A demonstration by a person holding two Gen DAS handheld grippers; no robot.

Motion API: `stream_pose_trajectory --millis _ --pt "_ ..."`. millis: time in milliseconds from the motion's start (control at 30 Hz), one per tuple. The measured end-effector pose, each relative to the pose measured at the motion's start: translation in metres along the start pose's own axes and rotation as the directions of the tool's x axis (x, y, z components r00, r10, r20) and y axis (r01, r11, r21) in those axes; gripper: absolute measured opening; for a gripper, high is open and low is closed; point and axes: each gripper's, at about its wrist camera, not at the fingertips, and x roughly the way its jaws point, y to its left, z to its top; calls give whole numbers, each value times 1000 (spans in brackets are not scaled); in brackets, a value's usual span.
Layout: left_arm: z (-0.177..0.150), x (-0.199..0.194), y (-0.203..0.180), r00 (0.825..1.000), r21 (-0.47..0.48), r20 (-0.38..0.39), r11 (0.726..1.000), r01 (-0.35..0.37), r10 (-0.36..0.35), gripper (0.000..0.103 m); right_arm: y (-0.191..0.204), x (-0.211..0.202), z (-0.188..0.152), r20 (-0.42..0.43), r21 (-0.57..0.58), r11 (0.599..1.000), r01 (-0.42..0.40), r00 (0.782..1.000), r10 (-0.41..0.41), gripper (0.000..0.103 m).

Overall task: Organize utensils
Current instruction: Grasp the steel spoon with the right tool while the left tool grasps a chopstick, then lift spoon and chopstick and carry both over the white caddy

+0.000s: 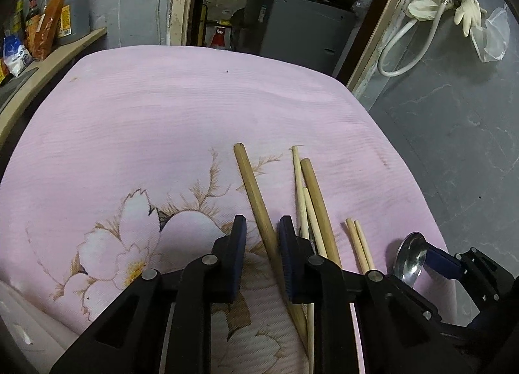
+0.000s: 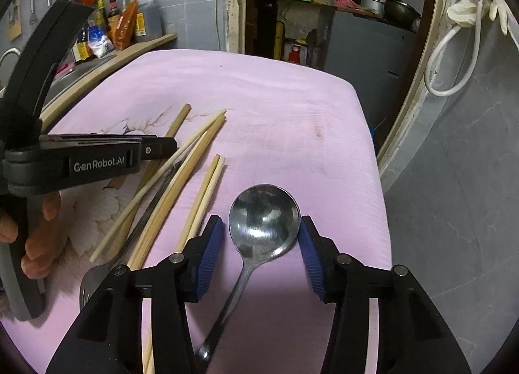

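Observation:
Several wooden chopsticks lie on a pink flowered cloth [image 1: 162, 121]. In the left wrist view my left gripper [image 1: 262, 228] is open, its jaws on either side of one thick chopstick [image 1: 256, 199]; more chopsticks [image 1: 311, 199] and a short pair [image 1: 358, 244] lie to its right. In the right wrist view my right gripper [image 2: 262, 231] is open around the bowl of a metal spoon [image 2: 264, 218], not touching it. A dark utensil [image 2: 152, 205] lies among the chopsticks [image 2: 181, 176]. The left gripper [image 2: 97, 160] shows at left there.
The cloth-covered table [image 2: 292, 98] ends at the right over a grey tiled floor [image 2: 454, 211]. A counter with sauce bottles [image 2: 123, 23] stands at back left. A doorway with shelves and a grey cabinet [image 1: 292, 27] is behind. A white hose [image 1: 405, 49] hangs on the right wall.

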Motion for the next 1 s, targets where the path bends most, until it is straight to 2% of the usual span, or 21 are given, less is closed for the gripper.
stream_pose_trajectory --millis 100,167,233,400,600,800,900,1000 --pt "1 1 -2 1000 15 -1 1000 -6 6 17 0 2 0 0 24 1000 -6 1000 6 45" --pt "1 2 -2 1000 22 1 1000 -11 11 13 -1 3 1 3 30 1000 -8 1000 7 40" --pt "0 3 -4 1000 19 0 1000 -6 6 10 1 3 1 7 30 1000 -3 1000 3 40" --pt "-4 -2 -1 999 -11 -9 999 41 -41 5 6 0 1 28 9 1000 18 999 -18 40" --pt "-14 -29 -8 997 26 39 997 70 -71 5 12 -18 -2 121 -18 1000 14 993 -12 40" --pt "-22 -80 -12 978 37 177 993 109 -114 5 25 -49 -11 281 -61 997 47 959 -28 39" --pt "-31 -105 -18 956 67 272 993 94 -109 5 33 -64 -18 369 -80 993 82 928 -47 39" --pt "-44 -125 -23 927 85 363 994 67 -93 5 39 -78 -26 451 -89 990 112 891 -60 39"
